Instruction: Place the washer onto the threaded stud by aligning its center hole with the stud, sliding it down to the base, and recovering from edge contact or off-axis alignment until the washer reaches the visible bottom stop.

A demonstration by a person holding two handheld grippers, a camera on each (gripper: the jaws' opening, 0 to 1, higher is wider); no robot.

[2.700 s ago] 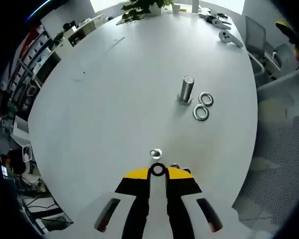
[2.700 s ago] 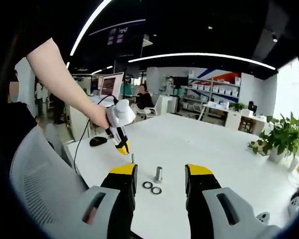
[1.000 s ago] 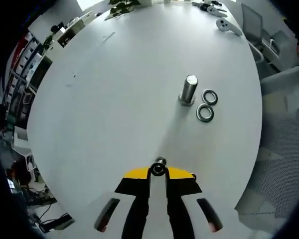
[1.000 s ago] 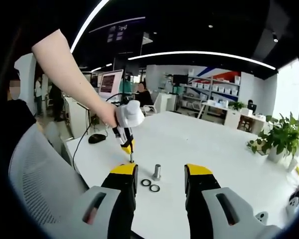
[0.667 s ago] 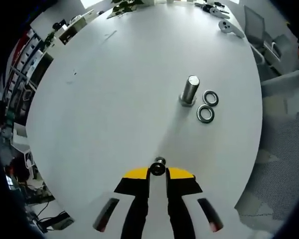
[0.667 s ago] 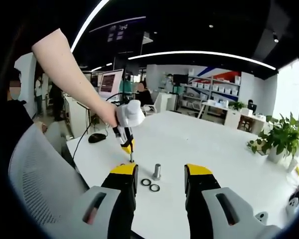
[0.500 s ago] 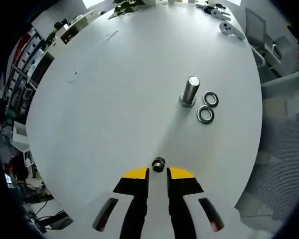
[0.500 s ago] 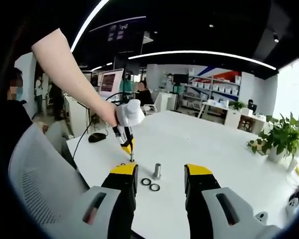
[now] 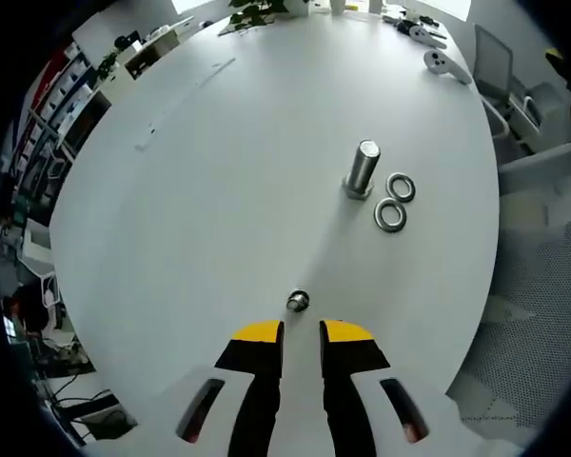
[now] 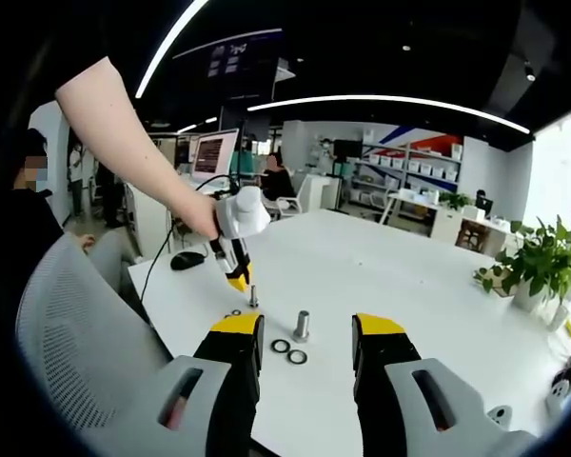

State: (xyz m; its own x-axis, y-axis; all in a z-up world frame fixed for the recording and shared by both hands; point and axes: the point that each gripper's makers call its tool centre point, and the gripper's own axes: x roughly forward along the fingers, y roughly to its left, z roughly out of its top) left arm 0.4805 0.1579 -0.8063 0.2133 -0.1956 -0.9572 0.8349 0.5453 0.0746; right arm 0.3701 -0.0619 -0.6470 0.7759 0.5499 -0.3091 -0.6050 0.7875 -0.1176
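The threaded stud (image 9: 363,169) stands upright on the white table (image 9: 219,190), with two loose washers (image 9: 400,188) (image 9: 391,214) lying just to its right. A smaller washer (image 9: 297,302) rests on the table just beyond my left gripper (image 9: 302,331), whose yellow-tipped jaws are open and hold nothing. In the right gripper view the stud (image 10: 302,326) and the two washers (image 10: 281,346) (image 10: 298,357) sit between the open jaws of my right gripper (image 10: 307,333). The left gripper (image 10: 236,276), held in a person's hand, hovers over a small metal piece (image 10: 253,297).
White controllers (image 9: 438,62) and a plant (image 9: 262,14) lie at the table's far end, and chairs (image 9: 514,105) stand along its right edge. A grey mesh chair (image 10: 76,343), a mouse (image 10: 186,259) and another plant (image 10: 542,262) are nearby.
My left gripper's jaws have opened and let go of the small washer, which now lies on the table ahead of the tips. The gripper has drawn back slightly. The right gripper is still.
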